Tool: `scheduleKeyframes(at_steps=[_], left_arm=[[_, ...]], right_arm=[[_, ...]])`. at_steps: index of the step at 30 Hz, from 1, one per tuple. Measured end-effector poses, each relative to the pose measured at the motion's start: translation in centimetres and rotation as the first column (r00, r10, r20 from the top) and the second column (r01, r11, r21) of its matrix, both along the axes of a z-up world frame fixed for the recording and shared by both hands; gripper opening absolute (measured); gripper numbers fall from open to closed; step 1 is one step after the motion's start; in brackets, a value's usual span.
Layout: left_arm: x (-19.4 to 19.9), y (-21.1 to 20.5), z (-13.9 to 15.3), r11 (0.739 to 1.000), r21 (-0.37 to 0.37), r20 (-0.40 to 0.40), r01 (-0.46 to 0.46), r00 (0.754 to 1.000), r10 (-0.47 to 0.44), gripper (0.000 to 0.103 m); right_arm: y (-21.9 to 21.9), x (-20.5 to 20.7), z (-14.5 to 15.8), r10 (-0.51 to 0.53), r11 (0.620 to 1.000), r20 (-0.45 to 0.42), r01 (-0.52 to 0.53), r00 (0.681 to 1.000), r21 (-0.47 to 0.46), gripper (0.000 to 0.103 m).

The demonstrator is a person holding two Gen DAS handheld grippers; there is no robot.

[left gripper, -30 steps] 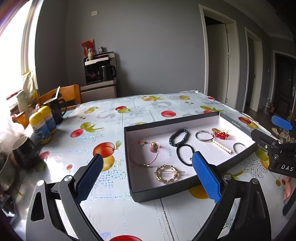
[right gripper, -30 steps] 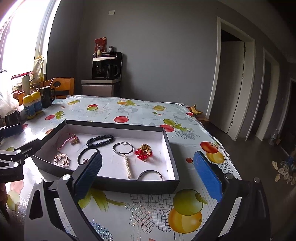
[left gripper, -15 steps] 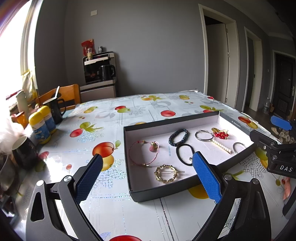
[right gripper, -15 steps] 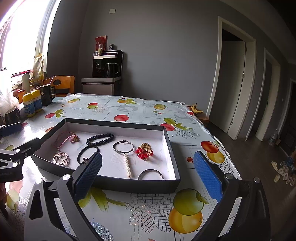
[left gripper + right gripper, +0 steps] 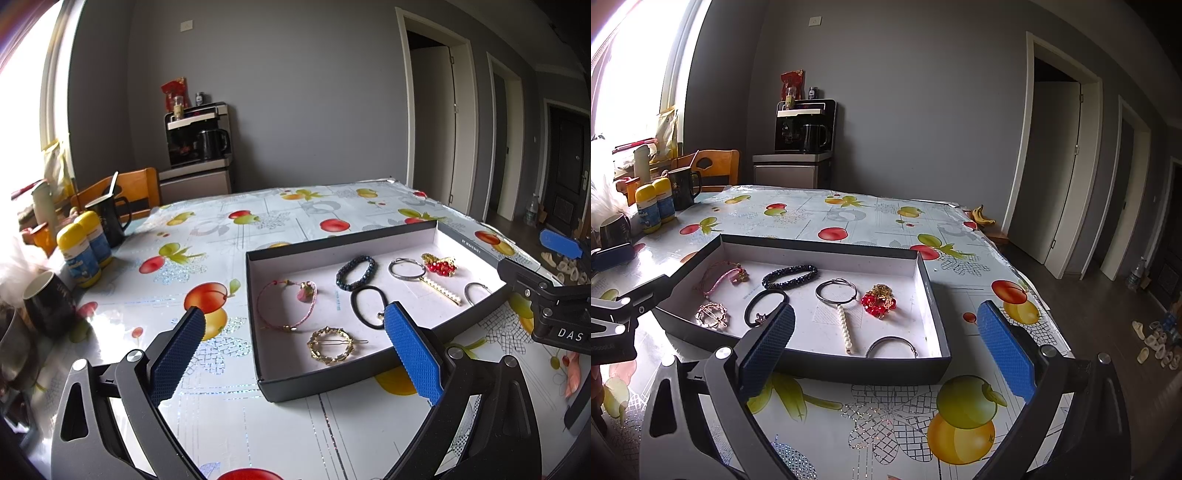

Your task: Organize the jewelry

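Jewelry tray [image 5: 325,384] between spread hand-held grippers [image 5: 291,343]

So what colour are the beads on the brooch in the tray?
Red beads on the brooch, set in gold; clearest in the right wrist view.

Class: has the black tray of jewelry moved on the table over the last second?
No. In the left wrist view the black tray keeps the same place against the printed orange fruit on the tablecloth; the slight shift looks like camera drift.

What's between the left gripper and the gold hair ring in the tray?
Only the tray's near wall. The left gripper is open, short of the tray; the gold ring lies just behind that wall, nothing on it. Go in from above.
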State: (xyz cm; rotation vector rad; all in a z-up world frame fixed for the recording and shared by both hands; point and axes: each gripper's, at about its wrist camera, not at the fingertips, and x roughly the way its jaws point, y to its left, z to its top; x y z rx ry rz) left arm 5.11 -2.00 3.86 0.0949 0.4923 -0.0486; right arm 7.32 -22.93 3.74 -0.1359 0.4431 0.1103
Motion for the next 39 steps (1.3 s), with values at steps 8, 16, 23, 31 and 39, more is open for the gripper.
scheduleKeyframes(at_steps=[8,16,23,31,39], left_arm=[[0.03,-0.06,-0.03,1.0,0.001,-0.003,0.002,1.0,-0.002,0.099],[0.04,-0.1,-0.04,1.0,0.001,-0.002,0.002,1.0,-0.002,0.099],[0.04,-0.11,-0.04,1.0,0.001,-0.003,0.001,1.0,-0.001,0.099],[0.04,-0.12,-0.03,1.0,0.001,-0.003,0.002,1.0,-0.002,0.099],[0.15,-0.23,-0.05,1.0,-0.005,-0.007,0.021,1.0,-0.021,0.099]], right_arm=[[0.02,0.02,0.0,0.0,1.0,0.0,0.0,1.0,0.0,0.098],[-0.01,0.02,0.04,0.001,1.0,0.0,-0.001,1.0,0.0,0.098],[-0.01,0.03,0.05,0.0,1.0,-0.001,0.0,1.0,0.0,0.098],[0.0,0.03,0.06,0.001,1.0,-0.001,-0.001,1.0,0.0,0.098],[0.01,0.03,0.08,0.001,1.0,-0.001,-0.001,1.0,-0.001,0.098]])
